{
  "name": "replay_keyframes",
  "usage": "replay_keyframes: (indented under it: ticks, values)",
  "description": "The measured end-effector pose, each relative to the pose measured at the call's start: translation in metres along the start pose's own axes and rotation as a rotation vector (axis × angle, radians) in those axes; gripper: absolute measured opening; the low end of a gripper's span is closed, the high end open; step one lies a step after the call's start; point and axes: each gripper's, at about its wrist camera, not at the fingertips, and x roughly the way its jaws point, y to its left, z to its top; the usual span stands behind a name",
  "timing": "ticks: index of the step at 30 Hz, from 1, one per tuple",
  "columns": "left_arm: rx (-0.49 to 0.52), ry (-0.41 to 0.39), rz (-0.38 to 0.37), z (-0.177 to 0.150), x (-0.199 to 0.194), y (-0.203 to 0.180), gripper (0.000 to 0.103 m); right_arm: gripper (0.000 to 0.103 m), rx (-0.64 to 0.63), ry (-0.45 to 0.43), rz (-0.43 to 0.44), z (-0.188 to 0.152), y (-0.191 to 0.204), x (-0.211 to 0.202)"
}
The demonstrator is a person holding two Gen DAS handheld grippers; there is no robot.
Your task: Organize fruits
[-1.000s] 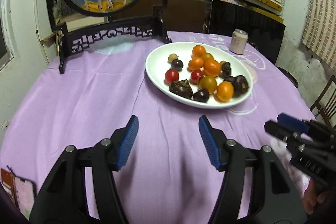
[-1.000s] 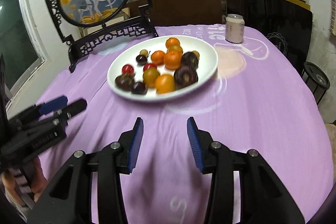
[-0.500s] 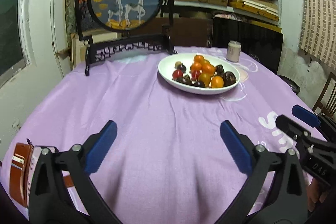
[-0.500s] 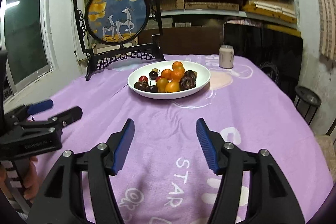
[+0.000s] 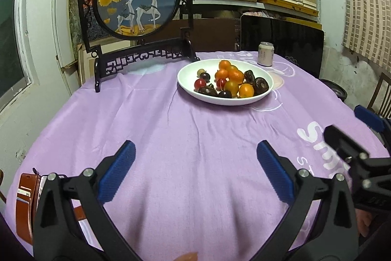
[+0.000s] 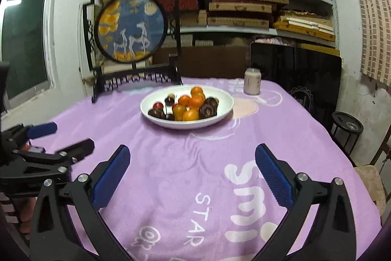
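Observation:
A white oval plate (image 5: 244, 102) on the purple tablecloth (image 5: 171, 129) holds several fruits: oranges (image 5: 235, 76), red cherry tomatoes (image 5: 200, 83) and dark brown and purple ones (image 5: 261, 85). My left gripper (image 5: 195, 151) is open wide over bare cloth, well short of the plate, with nothing between its blue pads. My right gripper (image 6: 193, 151) also has nothing in it; its jaws are opening, and the plate (image 6: 185, 126) with its fruits (image 6: 191, 115) lies ahead. Each gripper shows in the other's view: the right gripper (image 5: 354, 129) at the right edge, the left gripper (image 6: 61, 138) at the left edge.
A round deer painting on a black carved stand (image 5: 136, 0) stands at the table's far left. A pale can (image 5: 266, 54) sits behind the plate, before a black panel (image 5: 293, 45). A red wallet (image 5: 24, 199) lies at the near left edge. A black stool (image 6: 347, 126) stands right of the table.
Both grippers have drawn back from the plate, which now looks smaller and farther. Both pairs of jaws have spread much wider, the right one's last.

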Motion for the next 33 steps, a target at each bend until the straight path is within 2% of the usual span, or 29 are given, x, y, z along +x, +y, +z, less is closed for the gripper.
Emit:
replay_keyframes:
  ticks: [4, 16, 33]
  values:
    - [-0.013, -0.002, -0.021, 0.0004, -0.0013, 0.0026, 0.101, 0.102, -0.003, -0.012, 0.007, -0.0009, 0.0007, -0.0019]
    - [0.008, 0.007, 0.009, -0.0016, -0.0001, -0.0020, 0.101, 0.102, -0.003, 0.006, 0.006, -0.0026, 0.0016, -0.0001]
    - [0.009, 0.013, 0.002, -0.0021, -0.0003, -0.0030, 0.101, 0.102, -0.004, 0.019, 0.011, -0.0023, 0.0052, 0.0012]
